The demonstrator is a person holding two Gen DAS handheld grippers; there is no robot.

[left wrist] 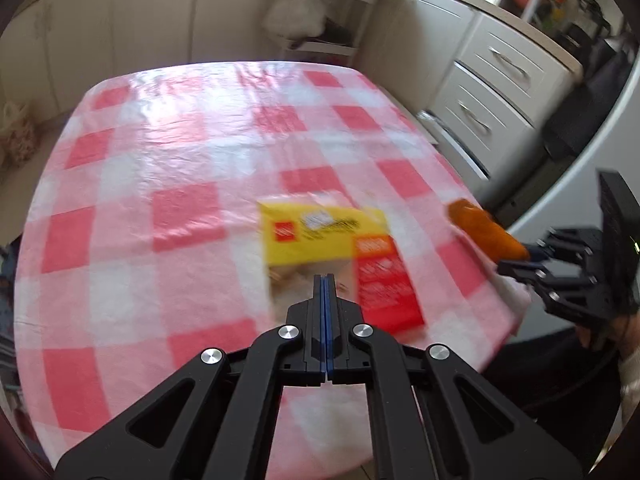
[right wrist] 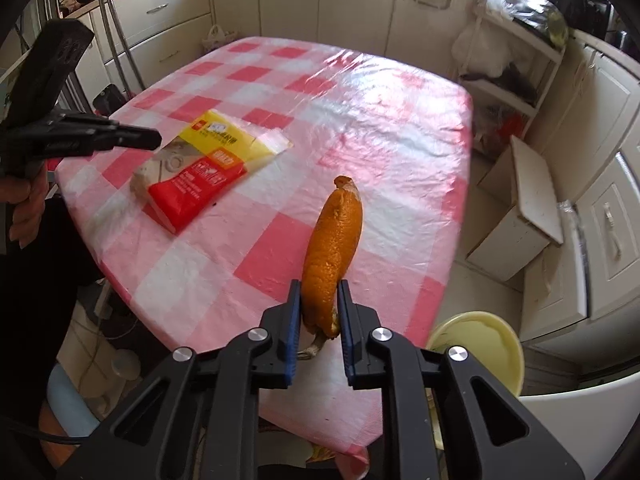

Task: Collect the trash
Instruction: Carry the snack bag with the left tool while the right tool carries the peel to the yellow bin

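Left claw (left wrist: 325,280) is closed on nothing, hovering above the wrapper (left wrist: 340,256) on the counter (left wrist: 160,168); we risk pushing it off the near edge. Right claw (right wrist: 319,286) is clamped on the orange peel (right wrist: 334,248); held low, it may slip out.

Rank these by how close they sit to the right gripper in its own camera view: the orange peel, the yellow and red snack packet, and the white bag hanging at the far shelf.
1. Orange peel: between the right gripper's blue pads, pinched.
2. Snack packet: on the table, farther off to the left.
3. White bag: beyond the table's far edge, upper right, by the shelf.
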